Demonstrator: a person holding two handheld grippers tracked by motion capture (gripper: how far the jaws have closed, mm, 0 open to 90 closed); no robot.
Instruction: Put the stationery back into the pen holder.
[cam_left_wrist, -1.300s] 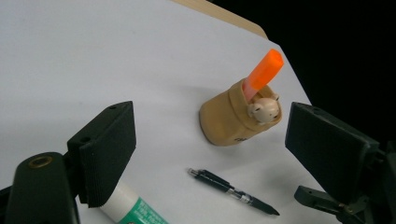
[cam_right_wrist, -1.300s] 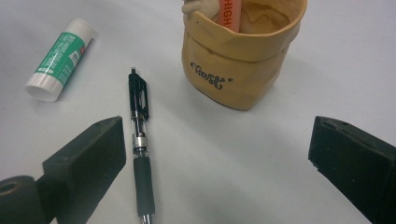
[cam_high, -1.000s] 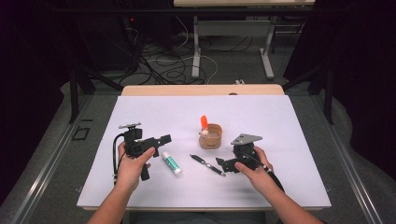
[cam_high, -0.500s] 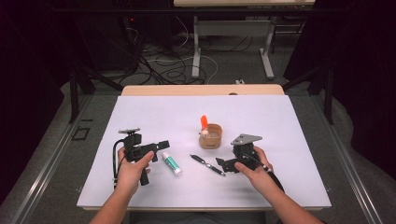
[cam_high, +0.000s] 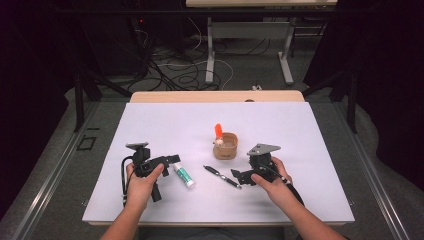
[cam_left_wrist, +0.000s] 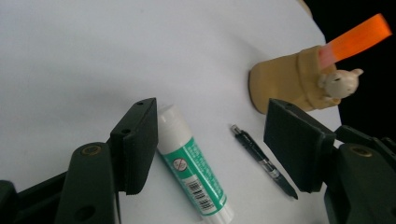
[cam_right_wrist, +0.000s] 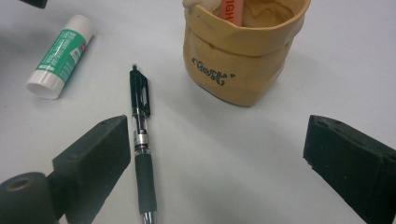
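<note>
While left hand-held gripper (cam_left_wrist: 210, 140) closes, still unclenched, around glue stick (cam_left_wrist: 194, 165), pen (cam_left_wrist: 264, 161) lies beside.

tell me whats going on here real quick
A person holds a gripper in each hand over a white table. The left gripper has come down at a green glue stick, jaws just closing around it, not yet pressing. The right gripper hovers open by a black pen. A tan pen cup holds an orange highlighter.

A glossy plastic glue stick (cam_left_wrist: 194, 171) and pen (cam_right_wrist: 141, 149) lie on matt white paper (cam_high: 165, 125).
</note>
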